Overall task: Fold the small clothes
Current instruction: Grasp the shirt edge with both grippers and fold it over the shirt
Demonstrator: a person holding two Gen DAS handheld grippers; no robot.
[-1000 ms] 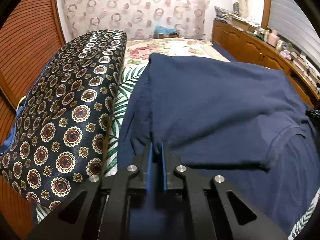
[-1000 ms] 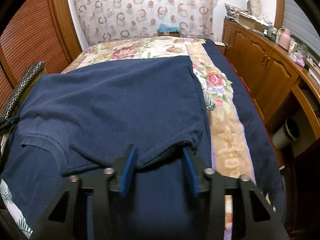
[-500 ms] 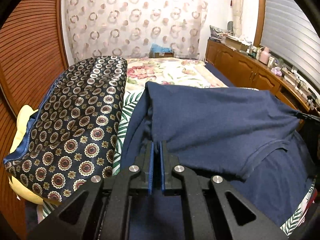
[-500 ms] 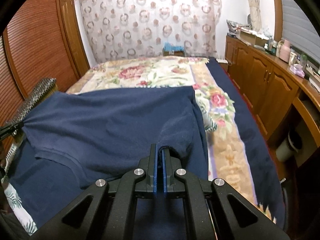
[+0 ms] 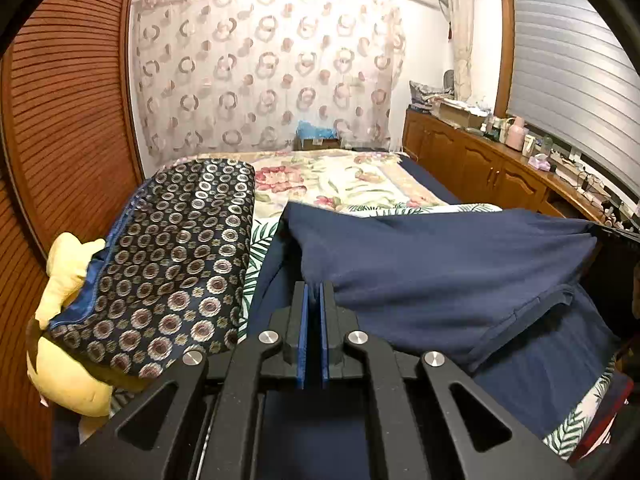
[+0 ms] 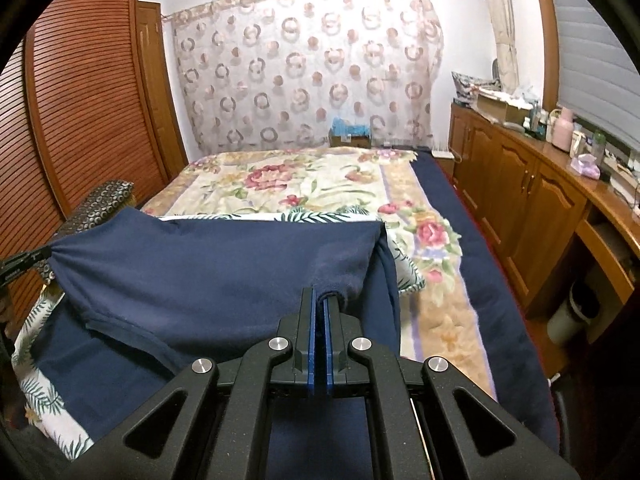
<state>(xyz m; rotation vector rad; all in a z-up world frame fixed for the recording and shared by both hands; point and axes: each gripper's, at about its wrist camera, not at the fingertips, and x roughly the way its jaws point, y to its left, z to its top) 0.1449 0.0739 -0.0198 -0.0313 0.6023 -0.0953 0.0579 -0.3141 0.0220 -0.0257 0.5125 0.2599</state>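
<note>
both grippers are clamped on the near corners of the navy shirt [image 5: 440, 264], left gripper [image 5: 313, 292] at six o'clock, right gripper [image 6: 319, 300] likewise, lifting that edge off the bed [image 6: 320, 184] to fold it toward twelve.

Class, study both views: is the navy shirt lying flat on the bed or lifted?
Lifted: the navy shirt hangs stretched between the left claw and right claw.

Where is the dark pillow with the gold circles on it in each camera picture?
Left wrist view: the dark gold-circled pillow fills the left side, beside the navy blue cloth.
Right wrist view: only its end peeks at the left edge.
Shared landmark: the ring-patterned curtain.
</note>
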